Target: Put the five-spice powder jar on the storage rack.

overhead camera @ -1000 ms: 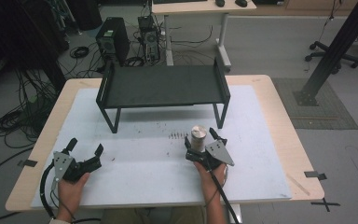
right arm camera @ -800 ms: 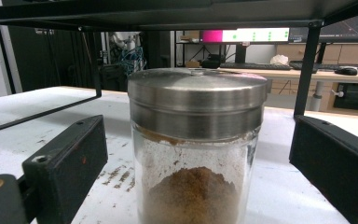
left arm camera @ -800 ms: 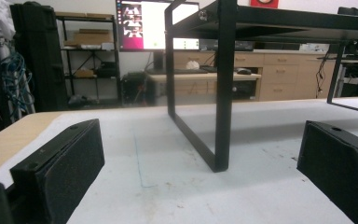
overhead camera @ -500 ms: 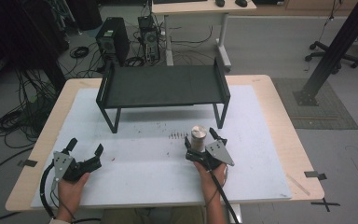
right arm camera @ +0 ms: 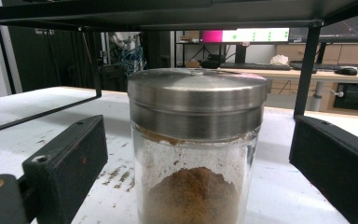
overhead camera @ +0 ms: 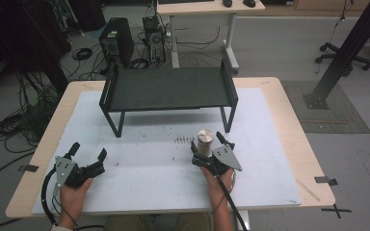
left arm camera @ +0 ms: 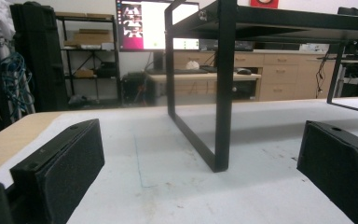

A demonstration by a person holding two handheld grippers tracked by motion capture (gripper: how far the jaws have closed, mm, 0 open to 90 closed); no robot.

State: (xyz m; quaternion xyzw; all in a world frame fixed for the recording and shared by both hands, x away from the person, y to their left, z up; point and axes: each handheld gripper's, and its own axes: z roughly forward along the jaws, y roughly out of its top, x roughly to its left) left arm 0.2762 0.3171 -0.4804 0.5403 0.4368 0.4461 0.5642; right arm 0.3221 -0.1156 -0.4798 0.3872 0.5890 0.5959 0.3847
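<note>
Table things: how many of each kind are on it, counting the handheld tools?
Black metal shelf rack: 1
Glass jar with a metal lid, brown powder inside: 1
Handheld two-jaw grippers, left gripper and right gripper: 2
Total: 4

So the table (overhead camera: 289, 120) is light wood with a big white mat (overhead camera: 149, 168) covering most of the top. On the mat there's a black metal rack (overhead camera: 168, 89) toward the far side, and a glass jar (overhead camera: 204, 142) with a metal lid just in front of its right legs. Some brown crumbs (overhead camera: 183, 140) left of the jar.
</note>
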